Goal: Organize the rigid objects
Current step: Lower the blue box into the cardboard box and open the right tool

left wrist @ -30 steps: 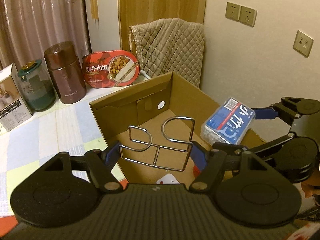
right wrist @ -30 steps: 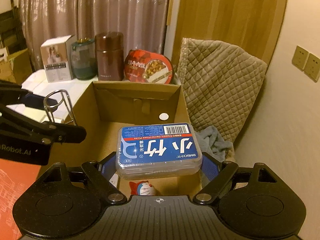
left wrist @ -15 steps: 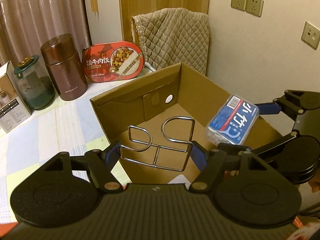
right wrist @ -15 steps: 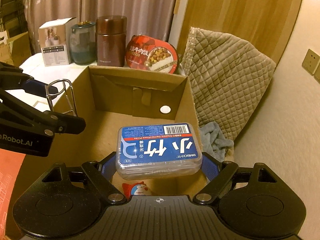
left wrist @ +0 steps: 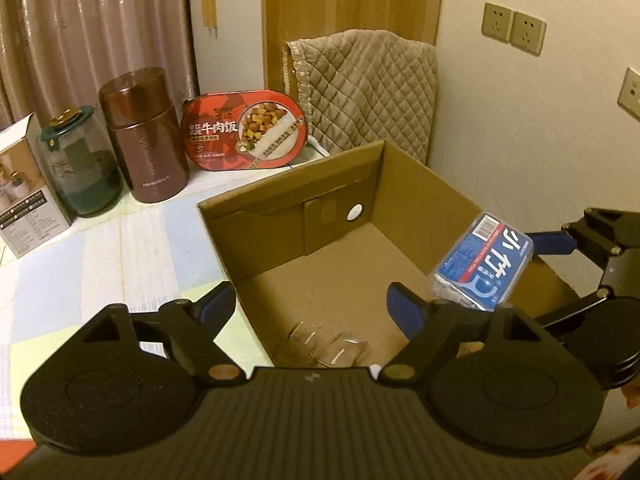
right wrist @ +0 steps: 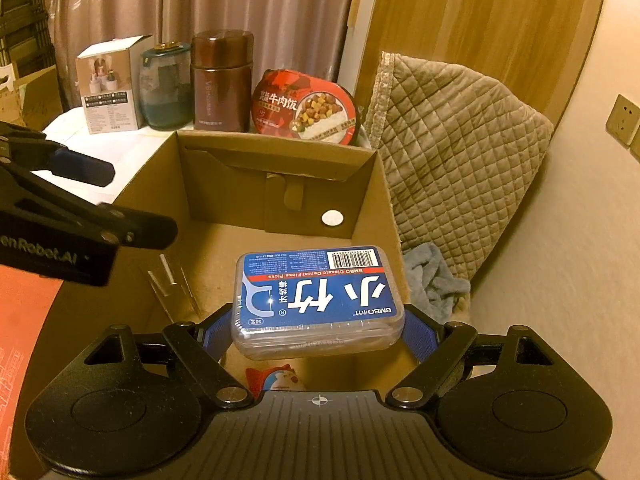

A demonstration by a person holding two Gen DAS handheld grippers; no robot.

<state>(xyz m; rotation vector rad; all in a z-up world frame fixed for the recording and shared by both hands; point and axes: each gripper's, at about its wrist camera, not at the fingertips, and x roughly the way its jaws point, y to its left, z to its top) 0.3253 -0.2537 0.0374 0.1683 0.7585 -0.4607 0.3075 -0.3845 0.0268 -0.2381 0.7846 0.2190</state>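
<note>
A: Left gripper (left wrist: 310, 306)?

B: My jaws have just been opening, nothing between them now. They stand apart over the near-left corner of the cardboard box (left wrist: 420, 188). The wire rack (left wrist: 324, 342) is a motion-blurred streak below the jaws, inside the box near the front wall; can't tell if it's resting on the floor.

A: Right gripper (right wrist: 318, 330)?

B: Clamped on the dental floss pick box (right wrist: 318, 300), blue label up, held level above the box interior on the right side, not touching the cardboard.

A: Anything else in the box?

B: A small cartoon-printed item (right wrist: 276, 378) at the front, partly hidden under my right gripper.

A: Outside it?

B: Behind the far wall, in a row: white carton (right wrist: 110, 86), glass jar (right wrist: 166, 86), brown canister (right wrist: 222, 82), red meal bowl (right wrist: 306, 108). Quilted cloth (right wrist: 452, 160) to the right.
</note>
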